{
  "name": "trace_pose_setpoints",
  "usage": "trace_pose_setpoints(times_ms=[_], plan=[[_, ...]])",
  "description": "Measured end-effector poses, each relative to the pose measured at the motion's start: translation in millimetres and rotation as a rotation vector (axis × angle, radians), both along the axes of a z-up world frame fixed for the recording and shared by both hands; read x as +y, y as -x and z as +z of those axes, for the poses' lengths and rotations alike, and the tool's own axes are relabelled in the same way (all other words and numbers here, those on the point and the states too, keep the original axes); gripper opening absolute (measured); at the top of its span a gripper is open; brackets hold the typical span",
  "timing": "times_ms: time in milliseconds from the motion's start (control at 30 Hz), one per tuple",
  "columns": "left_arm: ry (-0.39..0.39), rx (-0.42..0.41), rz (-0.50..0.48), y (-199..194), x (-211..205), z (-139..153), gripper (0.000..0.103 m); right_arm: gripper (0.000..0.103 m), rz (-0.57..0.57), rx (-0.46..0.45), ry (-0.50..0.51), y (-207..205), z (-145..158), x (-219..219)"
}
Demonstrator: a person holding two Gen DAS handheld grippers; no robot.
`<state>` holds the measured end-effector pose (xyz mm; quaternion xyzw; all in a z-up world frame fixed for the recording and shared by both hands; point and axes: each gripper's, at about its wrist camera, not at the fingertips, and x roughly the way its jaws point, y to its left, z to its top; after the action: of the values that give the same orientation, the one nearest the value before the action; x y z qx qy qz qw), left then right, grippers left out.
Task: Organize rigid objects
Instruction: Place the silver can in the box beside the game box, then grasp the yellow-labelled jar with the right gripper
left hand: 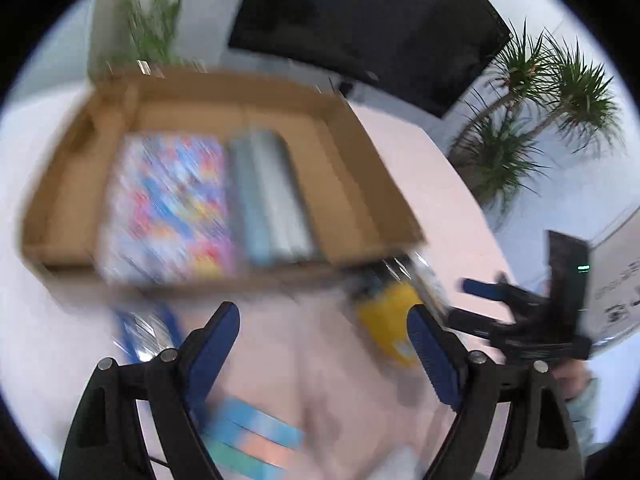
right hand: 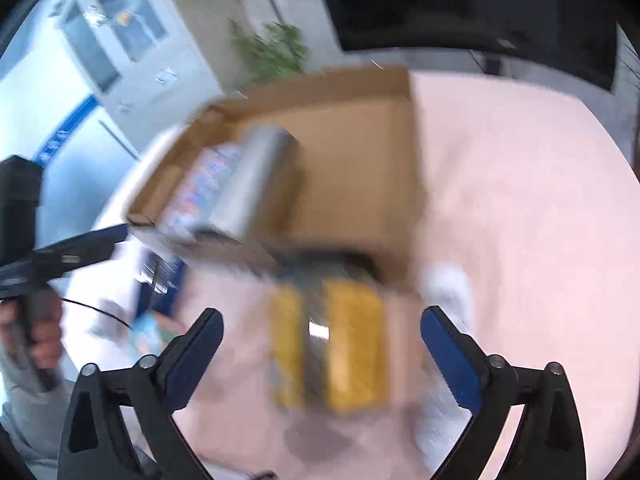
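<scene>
An open cardboard box [left hand: 360, 168] sits on the pink table; it also shows in the right wrist view [right hand: 360, 152]. Inside lie a colourful flat box [left hand: 172, 204] and a grey-silver box [left hand: 272, 196], the latter also in the right wrist view [right hand: 252, 184]. A yellow box [right hand: 340, 344] lies on the table in front of the cardboard box, between my right gripper's spread fingers; it also shows in the left wrist view [left hand: 392, 328]. My left gripper [left hand: 324, 316] is open and empty. My right gripper [right hand: 322, 320] is open above the yellow box. Both views are blurred.
A blue-striped flat item [left hand: 248, 440] lies near the left gripper, and a blue packet [left hand: 144, 332] by the box's front edge. A white object [right hand: 444, 292] lies right of the yellow box. A dark monitor [left hand: 368, 20] and plants [left hand: 532, 120] stand behind the table.
</scene>
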<state>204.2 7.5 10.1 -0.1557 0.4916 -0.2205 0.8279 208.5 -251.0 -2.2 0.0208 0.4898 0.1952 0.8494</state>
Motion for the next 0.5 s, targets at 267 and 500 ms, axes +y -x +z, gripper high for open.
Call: trace_pose_setpoints(times_ms=[267,500], plan=[[0.043,0.209,-0.081,-27.4,-51.8,-57.1,0.086,0.071,0.186,0.042,0.002,27.7,-29.9,40.8],[0.038,0.269,-0.055,-33.0,-33.1,-78.4,0.081,0.085,0.214,0.203,-0.241,-2.8,-59.4,47.4]])
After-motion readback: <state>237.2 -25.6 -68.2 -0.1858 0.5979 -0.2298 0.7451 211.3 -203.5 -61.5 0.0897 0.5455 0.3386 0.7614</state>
